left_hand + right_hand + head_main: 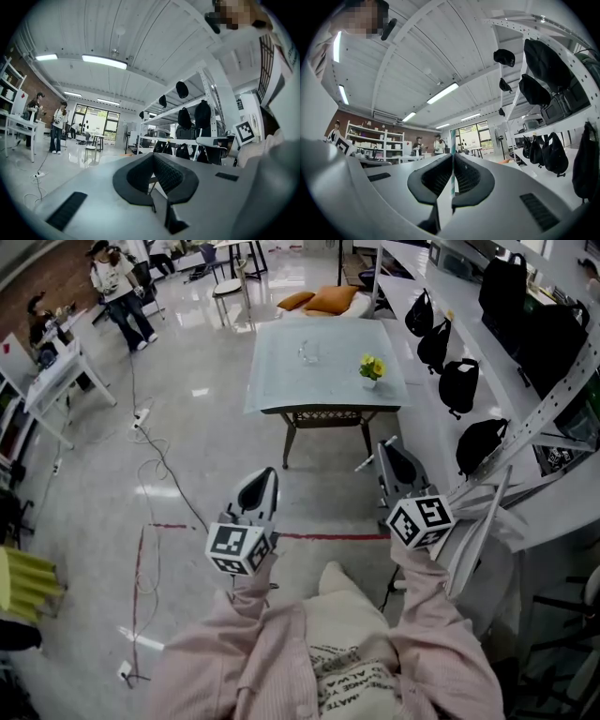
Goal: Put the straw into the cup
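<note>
The clear cup (pixel 308 353) stands on a pale glass-topped table (pixel 281 390) far ahead of me across the floor. My right gripper (pixel 394 457) is held at chest height, about level, and is shut on a thin striped straw (pixel 452 140) that sticks up between its pads. In the head view the straw (pixel 375 456) pokes out to the left of the jaws. My left gripper (pixel 260 486) is beside it, level, with its jaws shut and nothing in them (pixel 153 155). Both are well short of the table.
A small yellow flower (pixel 372 367) sits on the table's right side. White shelving with black bags (pixel 459 385) runs along the right. Cables (pixel 150 456) and a red tape line (pixel 319 536) lie on the floor. People (pixel 117 282) stand by white desks at far left.
</note>
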Motion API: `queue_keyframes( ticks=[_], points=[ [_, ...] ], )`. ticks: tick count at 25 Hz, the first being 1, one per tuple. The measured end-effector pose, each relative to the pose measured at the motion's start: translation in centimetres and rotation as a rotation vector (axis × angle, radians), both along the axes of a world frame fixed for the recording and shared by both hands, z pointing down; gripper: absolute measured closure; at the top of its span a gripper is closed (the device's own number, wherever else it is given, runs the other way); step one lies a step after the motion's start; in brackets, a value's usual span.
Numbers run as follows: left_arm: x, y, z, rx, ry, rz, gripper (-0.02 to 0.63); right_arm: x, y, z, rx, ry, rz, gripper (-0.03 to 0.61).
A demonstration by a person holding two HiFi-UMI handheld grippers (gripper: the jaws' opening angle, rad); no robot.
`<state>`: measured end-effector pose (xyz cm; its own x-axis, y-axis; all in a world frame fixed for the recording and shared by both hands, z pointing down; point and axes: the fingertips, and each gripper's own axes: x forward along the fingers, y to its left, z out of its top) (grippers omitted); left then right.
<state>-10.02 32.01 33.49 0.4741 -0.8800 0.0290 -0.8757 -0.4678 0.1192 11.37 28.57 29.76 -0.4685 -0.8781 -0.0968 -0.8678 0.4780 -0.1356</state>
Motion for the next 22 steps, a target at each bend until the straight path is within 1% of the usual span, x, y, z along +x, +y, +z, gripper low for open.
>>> queue_keyframes(
  ticks=[6, 9, 22],
  points=[
    [0.1, -3.3, 1.0, -0.020, 0.010, -0.004, 0.614, 0.4, -3.2, 0.5, -0.003, -0.008, 0.006, 0.569],
    [0.2, -5.5, 1.6, -0.028, 0.008, -0.001, 0.614, 0.6, -5.6, 1.2, -0.012, -0.019, 0.009, 0.569],
    [0.5, -20.2, 1.4, -0.046, 0.019, -0.027, 0.614, 1.5, -20.4, 1.2, -0.027, -0.022, -0.017, 0.569]
  ],
)
